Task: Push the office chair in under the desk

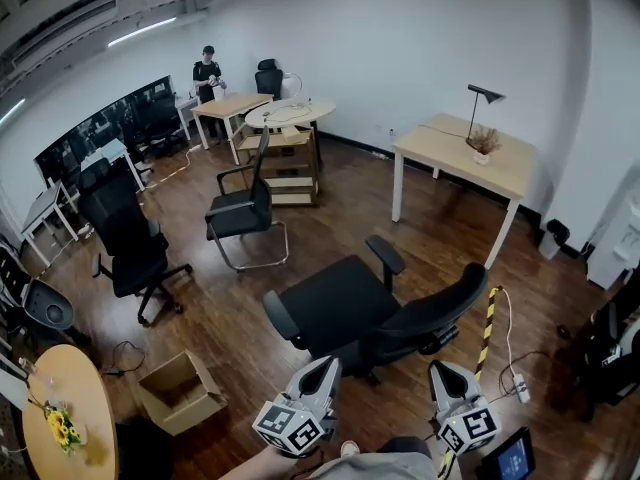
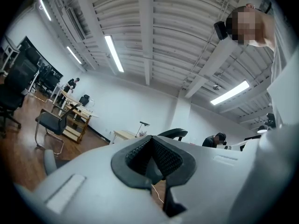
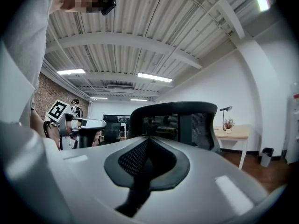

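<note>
While both sets of jaws are pressed together with nothing in them, the left gripper (image 1: 322, 368) and right gripper (image 1: 446, 371) hang just behind the chair (image 1: 345, 303), the right one facing its backrest (image 3: 180, 122). The chair stands out on the wood floor (image 1: 440, 228), back toward the grippers, well short of the desk (image 1: 455, 150), which carries a lamp (image 1: 478, 108) and a plant (image 1: 484, 144).
</note>
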The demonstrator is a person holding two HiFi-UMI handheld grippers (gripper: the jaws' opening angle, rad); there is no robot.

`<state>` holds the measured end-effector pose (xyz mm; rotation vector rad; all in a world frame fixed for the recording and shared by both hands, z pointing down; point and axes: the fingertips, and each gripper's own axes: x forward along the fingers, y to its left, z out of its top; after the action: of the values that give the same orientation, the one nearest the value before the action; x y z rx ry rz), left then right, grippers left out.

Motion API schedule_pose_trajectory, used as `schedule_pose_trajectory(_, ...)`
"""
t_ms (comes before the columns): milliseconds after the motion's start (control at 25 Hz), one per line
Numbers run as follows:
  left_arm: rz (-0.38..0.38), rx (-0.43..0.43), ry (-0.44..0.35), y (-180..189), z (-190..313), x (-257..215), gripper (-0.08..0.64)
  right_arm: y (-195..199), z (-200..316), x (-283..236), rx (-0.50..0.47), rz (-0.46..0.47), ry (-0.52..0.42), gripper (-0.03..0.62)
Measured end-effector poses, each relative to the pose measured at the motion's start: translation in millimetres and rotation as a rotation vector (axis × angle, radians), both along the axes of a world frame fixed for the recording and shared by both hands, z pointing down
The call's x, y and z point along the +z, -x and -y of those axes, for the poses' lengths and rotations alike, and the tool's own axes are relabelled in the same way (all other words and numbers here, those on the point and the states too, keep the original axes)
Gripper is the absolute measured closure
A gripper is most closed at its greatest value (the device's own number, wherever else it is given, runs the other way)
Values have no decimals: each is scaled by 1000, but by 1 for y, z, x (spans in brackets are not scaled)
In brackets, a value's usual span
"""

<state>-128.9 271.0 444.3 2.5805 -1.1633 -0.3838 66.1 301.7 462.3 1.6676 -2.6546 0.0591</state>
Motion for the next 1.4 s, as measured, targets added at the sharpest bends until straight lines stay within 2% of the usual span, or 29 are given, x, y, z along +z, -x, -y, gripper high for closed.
schedule_pose_trajectory(320, 17, -64, 12, 10, 22, 3, 555, -13, 24, -4, 5, -18, -2, 586)
schedule_pose_trajectory(520, 54, -107, 14, 15, 30, 9, 555, -20, 35, -5, 4, -24, -14, 586)
schedule_pose_trajectory(680, 135, -127, 6, 13, 33, 17, 555, -34, 42, -2, 20, -30, 7, 586)
schedule_pose_trajectory(800, 221, -77, -10, 4, 30, 26, 555, -45, 47, -1, 33, -35, 13, 586)
schedule_pose_trajectory(840, 261, -45, -15, -1, 27, 29, 492, -49, 48, -1, 38, -37, 16, 586)
schedule_pose_trajectory(920, 374, 29, -28, -13, 22, 41, 417, -58, 51, 0, 50, -43, 19, 586)
schedule_pose_trajectory(1000, 537, 106, -51, -23, 20, 61, 341, -67, 56, 1, 64, -47, 20, 586)
schedule_pose_trajectory(1120, 801, 211, -64, -37, 19, 94, 289, -81, 64, 2, 85, -54, 23, 586)
schedule_pose_trajectory(1200, 937, 268, -51, -47, 19, 118, 254, -92, 68, 4, 101, -58, 29, 586)
schedule_pose_trajectory(1320, 1081, 294, -33, -58, 26, 152, 250, -107, 73, 8, 121, -65, 34, 586)
schedule_pose_trajectory(1400, 1128, 273, -16, -62, 34, 169, 252, -118, 77, 11, 134, -75, 38, 586)
